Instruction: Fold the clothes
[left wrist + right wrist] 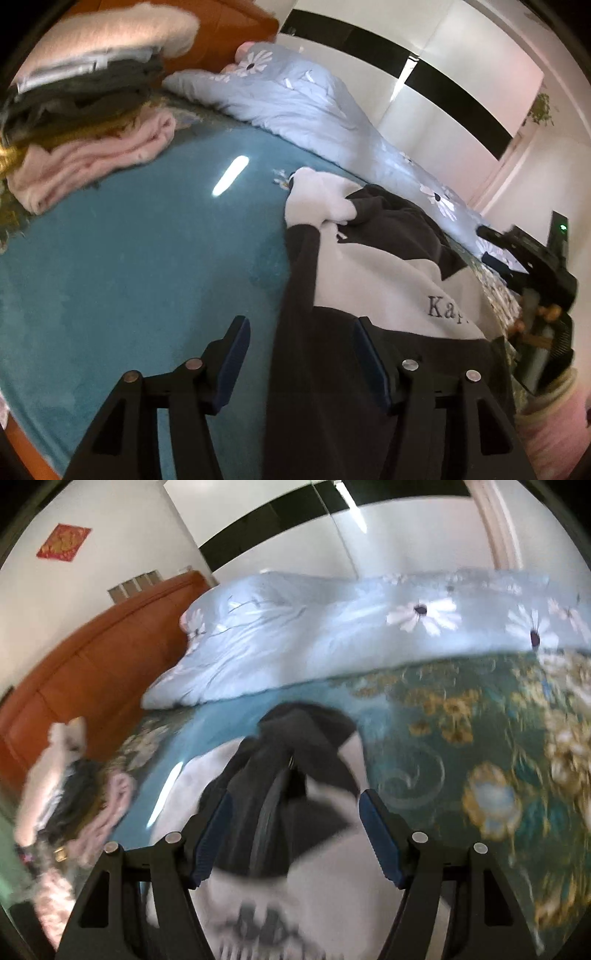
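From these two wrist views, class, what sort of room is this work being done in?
Most likely a bedroom: the garment lies on a bed with a teal floral bedspread, a pale blue daisy-print duvet is bunched behind it, and an orange-brown headboard stands at the wall.

Your left wrist camera looks forward and down along its fingers (243,354), low and close over the teal bedspread (129,277), with the black-and-white sweatshirt (369,280) near on the right and the stack of folded clothes (85,122) far left. Your right wrist camera sits nearer still over that sweatshirt (295,775), facing the far side of the bed. Both views share the pale blue duvet (303,107) and the brown headboard (92,679).
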A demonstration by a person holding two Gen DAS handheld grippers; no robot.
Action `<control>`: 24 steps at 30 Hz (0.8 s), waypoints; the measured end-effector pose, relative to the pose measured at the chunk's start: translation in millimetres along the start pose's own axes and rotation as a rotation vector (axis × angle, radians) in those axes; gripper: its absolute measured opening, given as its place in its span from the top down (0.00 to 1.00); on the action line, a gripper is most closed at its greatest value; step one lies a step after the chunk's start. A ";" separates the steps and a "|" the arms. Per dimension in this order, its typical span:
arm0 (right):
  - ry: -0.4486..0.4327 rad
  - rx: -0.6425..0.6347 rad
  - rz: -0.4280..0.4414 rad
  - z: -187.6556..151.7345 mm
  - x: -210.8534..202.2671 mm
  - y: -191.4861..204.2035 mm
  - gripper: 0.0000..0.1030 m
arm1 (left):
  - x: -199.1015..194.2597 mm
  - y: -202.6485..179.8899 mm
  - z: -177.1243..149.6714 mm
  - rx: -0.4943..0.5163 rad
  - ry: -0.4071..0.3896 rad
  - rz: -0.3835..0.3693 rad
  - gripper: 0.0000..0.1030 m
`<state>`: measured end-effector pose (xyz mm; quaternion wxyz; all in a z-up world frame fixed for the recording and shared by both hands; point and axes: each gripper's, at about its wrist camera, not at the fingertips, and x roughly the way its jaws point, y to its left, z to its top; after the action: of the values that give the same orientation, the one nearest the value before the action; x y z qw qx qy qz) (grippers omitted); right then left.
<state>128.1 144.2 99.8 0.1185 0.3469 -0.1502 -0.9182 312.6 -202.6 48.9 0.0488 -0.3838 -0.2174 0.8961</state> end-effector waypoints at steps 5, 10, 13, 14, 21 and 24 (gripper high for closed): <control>-0.105 -0.021 -0.147 4.6 25.7 5.8 0.23 | 8.8 3.1 17.0 0.008 0.022 0.006 0.39; -0.065 -0.099 -0.238 1.2 43.4 9.7 0.21 | 29.6 -25.2 55.0 0.163 -0.016 0.133 0.36; 0.011 -0.135 -0.255 -7.2 49.3 2.1 0.21 | 60.7 -49.1 75.1 0.280 -0.009 0.204 0.36; 0.033 -0.149 -0.262 -10.5 49.7 -2.1 0.21 | 73.0 -55.8 80.9 0.307 0.002 0.212 0.36; 0.045 -0.019 -0.194 -7.4 42.9 -32.2 0.21 | 178.7 -115.4 94.7 0.483 0.146 0.301 0.36; 0.063 0.021 -0.170 -8.2 44.9 -38.3 0.21 | 210.9 -145.8 93.0 0.710 0.115 0.415 0.36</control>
<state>96.4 163.7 53.2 0.0410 0.3885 -0.1259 -0.9119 87.3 -50.4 27.4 0.0084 -0.4283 0.1903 0.8834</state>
